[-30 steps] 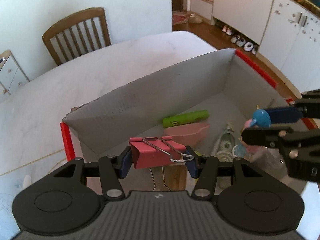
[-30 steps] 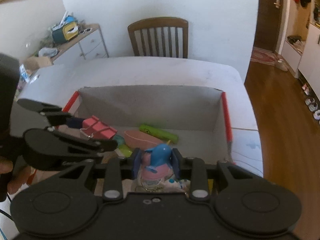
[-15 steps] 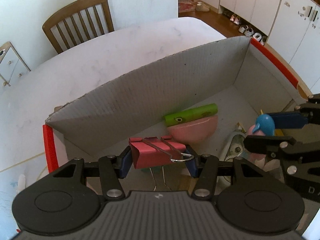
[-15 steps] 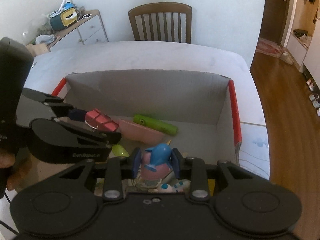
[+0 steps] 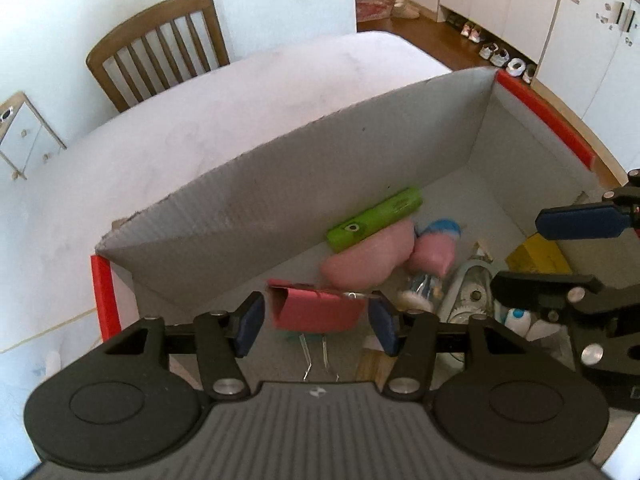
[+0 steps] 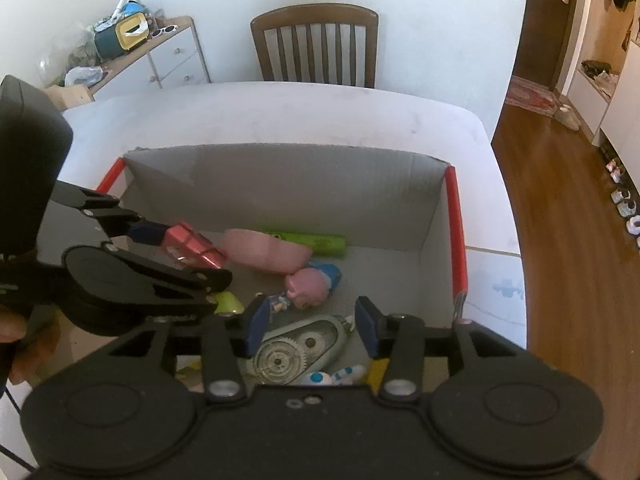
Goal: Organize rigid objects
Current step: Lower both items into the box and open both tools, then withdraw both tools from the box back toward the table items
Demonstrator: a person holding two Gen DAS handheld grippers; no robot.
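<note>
A grey cardboard box [image 5: 320,184] with red edges stands on the table, and both grippers hang over it. My left gripper [image 5: 317,325] has its jaws opening. The pink binder clip [image 5: 316,308] is blurred between them, with a thin gap at each pad. It also shows in the right wrist view, where the binder clip [image 6: 194,245] is beside the left gripper [image 6: 188,256]. My right gripper [image 6: 311,325] is opening too, with nothing between its pads. The pink toy figure with a blue hat [image 6: 312,282] lies on the box floor beyond it. From the left wrist view the right gripper [image 5: 518,251] is at the right.
In the box [image 6: 288,184] lie a green tube [image 6: 312,242], a pink scoop-like piece [image 6: 264,250], a tape dispenser with gears [image 6: 296,348], a yellow block [image 5: 538,258] and a small white-and-blue toy [image 6: 336,376]. A wooden chair [image 6: 316,44] stands behind the white table [image 6: 280,112].
Both grippers have opened. The toy figure left the right gripper's pads and now lies on the box floor. The binder clip has come loose between the left pads.
</note>
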